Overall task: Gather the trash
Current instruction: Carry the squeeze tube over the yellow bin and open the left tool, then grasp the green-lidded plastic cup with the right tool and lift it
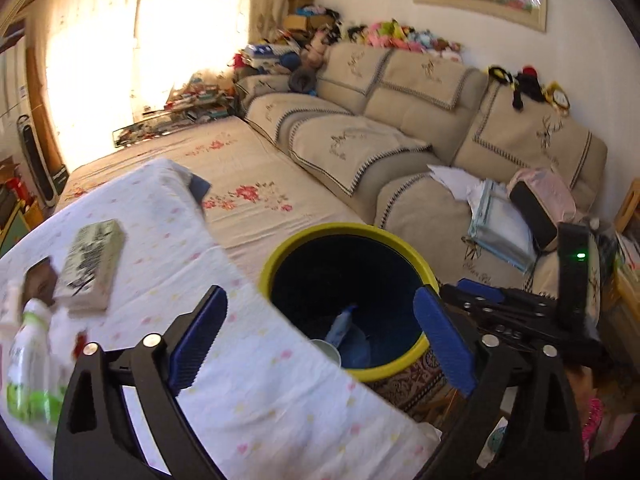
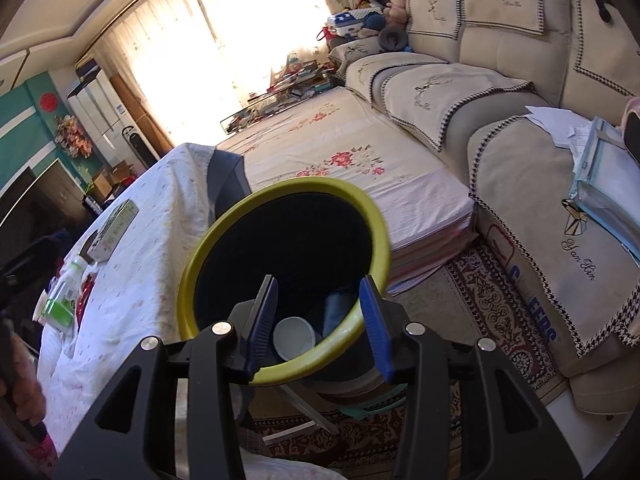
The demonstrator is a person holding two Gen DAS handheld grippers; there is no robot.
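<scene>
Left gripper (image 1: pixel 320 336) fingers spread empty above the bin (image 1: pixel 276 260) — right gripper (image 2: pixel 318 326) fingers part-open, nothing held — next, approach the bottle (image 1: pixel 28 356) squarely.

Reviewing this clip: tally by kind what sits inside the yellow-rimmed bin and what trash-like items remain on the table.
In the bin:
White cup: 1
Blue tube-like item: 1

On the table:
Green-and-white bottle: 1
Printed box: 1
Small red item: 1

Total: 5
</scene>
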